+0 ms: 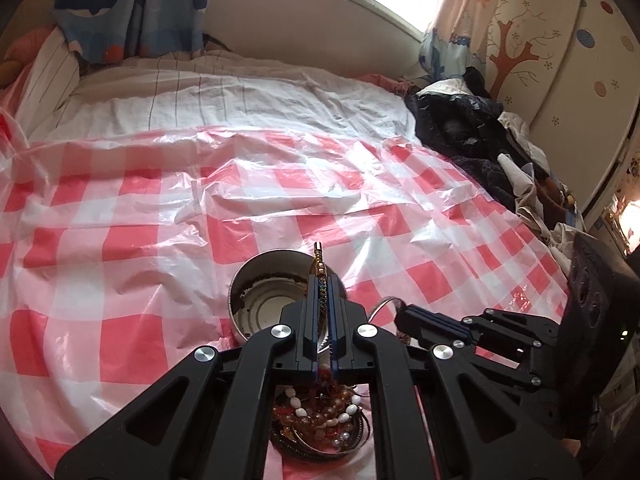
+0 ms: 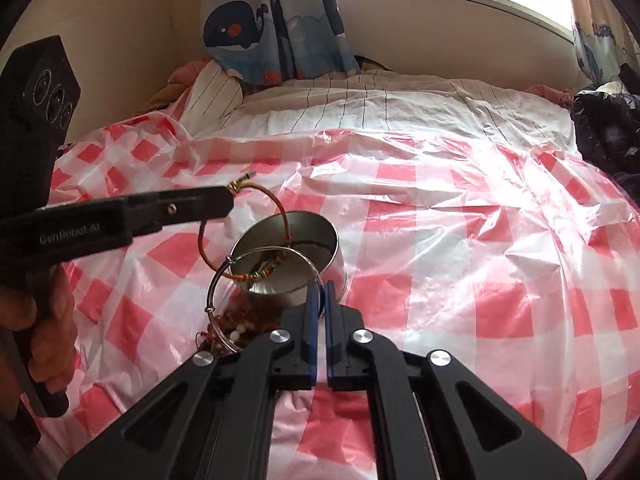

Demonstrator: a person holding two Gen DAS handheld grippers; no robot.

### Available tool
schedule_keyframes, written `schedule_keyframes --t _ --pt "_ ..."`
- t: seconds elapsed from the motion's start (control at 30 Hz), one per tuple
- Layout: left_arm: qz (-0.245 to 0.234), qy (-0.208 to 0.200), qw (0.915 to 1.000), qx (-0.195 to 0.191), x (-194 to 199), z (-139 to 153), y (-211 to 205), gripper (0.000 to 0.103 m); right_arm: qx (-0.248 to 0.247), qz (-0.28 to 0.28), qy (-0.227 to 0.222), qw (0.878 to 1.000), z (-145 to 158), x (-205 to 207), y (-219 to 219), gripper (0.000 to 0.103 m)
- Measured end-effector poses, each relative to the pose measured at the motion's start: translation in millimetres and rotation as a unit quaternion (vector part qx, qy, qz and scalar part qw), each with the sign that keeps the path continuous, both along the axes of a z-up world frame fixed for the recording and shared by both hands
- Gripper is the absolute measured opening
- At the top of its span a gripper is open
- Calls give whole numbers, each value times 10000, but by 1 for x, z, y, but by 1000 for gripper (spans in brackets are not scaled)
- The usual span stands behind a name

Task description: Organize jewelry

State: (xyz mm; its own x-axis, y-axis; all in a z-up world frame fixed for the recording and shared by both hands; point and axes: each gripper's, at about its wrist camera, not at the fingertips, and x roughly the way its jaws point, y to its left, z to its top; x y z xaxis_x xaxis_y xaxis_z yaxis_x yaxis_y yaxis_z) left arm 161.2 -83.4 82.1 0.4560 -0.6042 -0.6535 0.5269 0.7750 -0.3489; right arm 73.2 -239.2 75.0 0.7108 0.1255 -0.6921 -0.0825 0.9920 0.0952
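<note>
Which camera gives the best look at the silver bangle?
The right wrist view: the silver bangle shows as nearly a full hoop, pinched in the right gripper and hanging in front of the metal tin. The left wrist view shows only a short arc at the right gripper's fingers.

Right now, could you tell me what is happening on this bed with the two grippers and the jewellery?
A person is sorting jewellery on the checked plastic sheet. The left gripper is shut on a braided cord bracelet, which dangles over the open metal tin. The right gripper is shut on a thin silver bangle, lifted beside the tin. A pile of beaded pieces lies on the sheet near the tin.
</note>
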Motion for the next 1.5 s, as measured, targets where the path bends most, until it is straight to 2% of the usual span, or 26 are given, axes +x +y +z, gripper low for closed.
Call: schedule_keyframes --t 0.1,0.17,0.33,0.4,0.47,0.53,0.67,0.8,0.87,0.9,1.0,1.07,1.13,1.23,1.33,1.43,1.5 --pt "150 188 9996 163 14 -13 2 11 -222 27 10 9998 -2 17 6 3" --pt "287 156 9991 266 18 -14 9 26 -307 44 42 9995 -7 28 8 3" --pt "510 -28 9979 397 17 0 27 31 -446 69 89 9989 -19 55 19 4" --pt "541 -77 9974 464 11 5 34 33 -413 47 136 9990 -22 63 18 8" --pt "525 -81 9973 507 1 7 38 35 -366 -66 60 9993 -18 56 13 27" --pt "520 -68 9970 578 -13 6 42 38 -304 -98 19 9995 -12 39 8 28" --pt "384 -20 9961 789 -47 -4 43 38 16 -114 154 9998 -7 -10 -6 28" --pt "141 -59 9927 1199 -84 -24 35 38 164 -14 360 9992 -21 -59 -7 29" --pt "32 -171 9889 1473 -93 -33 25 38 275 -107 446 9986 -32 -73 -11 35" --pt "-17 -185 9885 1500 -93 -35 21 38 356 -162 493 9980 -37 -76 -14 36" --pt "-24 -36 9933 1158 -87 -39 17 38 522 -215 552 9969 -42 -74 -17 38" --pt "122 90 9950 990 -78 -44 18 39 499 -204 504 9973 -41 -73 -14 45" --pt "292 240 9963 775 -65 -49 21 42 520 -190 529 9971 -43 -72 -13 48" --pt "418 449 9957 690 -50 -62 16 47 519 -173 572 9969 -46 -71 -11 51" --pt "84 603 9934 969 -50 -79 -2 46 504 -221 490 9973 -42 -71 -13 56" --pt "-332 553 9875 1439 -71 -79 -15 43 546 -342 456 9969 -39 -72 -20 60" --pt "-668 699 9830 1561 -90 -77 -15 39 580 -398 464 9964 -39 -73 -24 61"
